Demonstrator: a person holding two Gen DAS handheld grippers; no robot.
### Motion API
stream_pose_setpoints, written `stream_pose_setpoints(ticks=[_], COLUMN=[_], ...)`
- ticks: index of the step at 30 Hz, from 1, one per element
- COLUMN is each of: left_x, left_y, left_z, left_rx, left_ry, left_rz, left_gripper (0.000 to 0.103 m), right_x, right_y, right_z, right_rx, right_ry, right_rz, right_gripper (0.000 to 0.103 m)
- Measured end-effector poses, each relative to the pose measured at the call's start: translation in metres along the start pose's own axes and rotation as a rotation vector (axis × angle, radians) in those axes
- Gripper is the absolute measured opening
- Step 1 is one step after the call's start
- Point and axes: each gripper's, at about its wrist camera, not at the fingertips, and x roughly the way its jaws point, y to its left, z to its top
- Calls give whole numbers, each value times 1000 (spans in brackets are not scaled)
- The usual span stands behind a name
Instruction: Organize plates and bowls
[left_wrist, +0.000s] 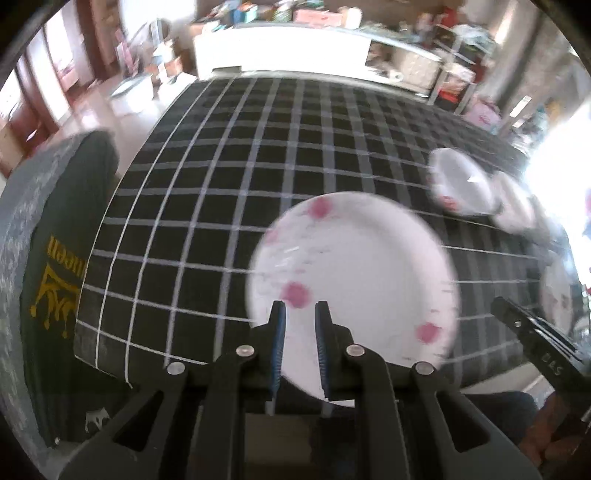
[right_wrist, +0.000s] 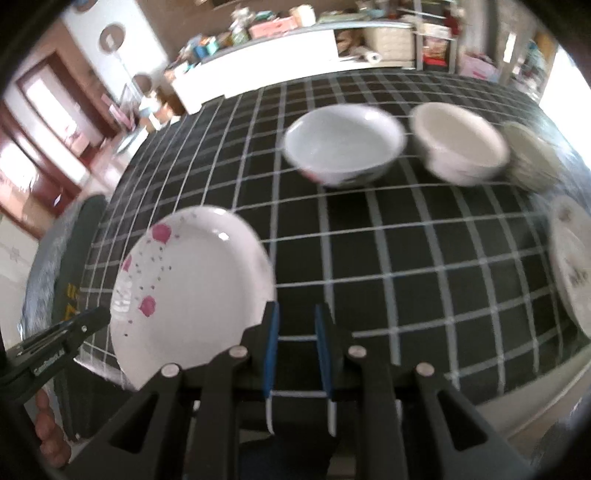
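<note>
The table (right_wrist: 369, 258) carries a black cloth with a white grid, and its near edge runs just under both grippers. The left edge drops next to a dark green bag with yellow print (left_wrist: 62, 280).

The plate with pink spots (left_wrist: 354, 280) lies near the front left corner of the table, and its near rim comes almost to the table edge. In the left wrist view the left gripper (left_wrist: 299, 314) is above the near part of this plate. Its fingers stand narrow, with only a small gap, and nothing is between them. The right gripper (right_wrist: 295, 314) is above bare cloth, just to the right of the same plate. Its fingers are also narrow and they hold nothing.

Between the plate and the bowls there is a wide free strip of cloth. At the far side stand a white bowl (right_wrist: 343, 144), and beside it a second white bowl (right_wrist: 460, 142). A third, ribbed dish (right_wrist: 532, 158) is just behind it, partly covered.

At the right edge another plate (right_wrist: 572, 266) is cut off by the picture border, so its full shape cannot be seen. Both views are blurred, mostly at the bowls, and the pattern on them is hard to make out. The shelves in the background are too unclear to read
</note>
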Motion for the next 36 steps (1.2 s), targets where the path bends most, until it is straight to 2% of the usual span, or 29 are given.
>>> stream_pose_setpoints(ticks=[3, 9, 16, 28, 36], left_x=[-22, -51, -68, -73, -46], left_y=[-37, -107, -175, -268, -317], left_z=[-4, -26, -59, -79, -71], left_rx=[77, 183, 272, 349, 380], left_ry=[-36, -58, -41, -49, -3], left_rz=[-39, -152, -254, -289, -282], left_gripper=[14, 14, 14, 14, 14], right_x=[-23, -80, -124, -152, -150], right_y=[-17, -54, -92, -156, -208], right_z=[-6, -32, -61, -84, -69], right_rx=[60, 178, 231, 229, 214], right_ry=[-29, -91, -133, -122, -94], right_rz=[-13, -46, -105, -128, -159], right_gripper=[24, 24, 24, 24, 24])
